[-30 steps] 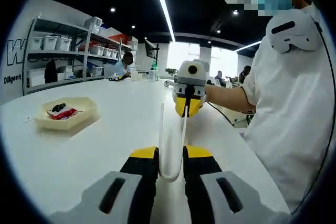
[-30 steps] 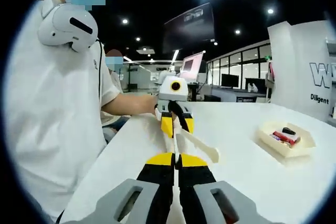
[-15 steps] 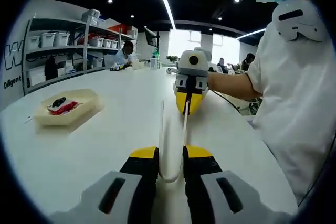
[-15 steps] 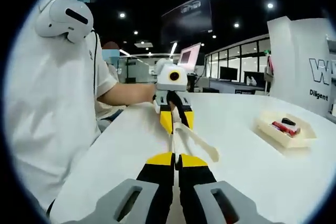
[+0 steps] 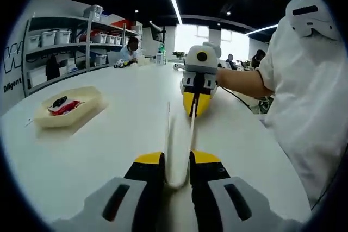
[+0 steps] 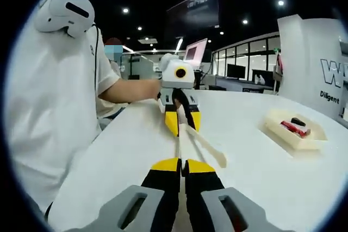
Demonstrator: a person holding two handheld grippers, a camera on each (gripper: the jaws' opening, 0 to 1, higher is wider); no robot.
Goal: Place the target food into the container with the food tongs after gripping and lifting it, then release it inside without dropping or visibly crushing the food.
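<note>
Both grippers, left (image 5: 177,162) and right (image 6: 182,164), clamp opposite ends of the white tongs (image 5: 178,145) above the table (image 5: 109,145).

The left claw (image 5: 176,161) and the right claw (image 6: 182,164) point at each other, tip to tip. Both are squeezed nearly closed on the tongs (image 5: 178,145). The person's bare forearm (image 5: 242,82) reaches out behind the right claw.

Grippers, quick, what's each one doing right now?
Left gripper: shut on the looped end of the white food tongs.
Right gripper: shut on one arm of the tongs; the other arm splays free.
</note>
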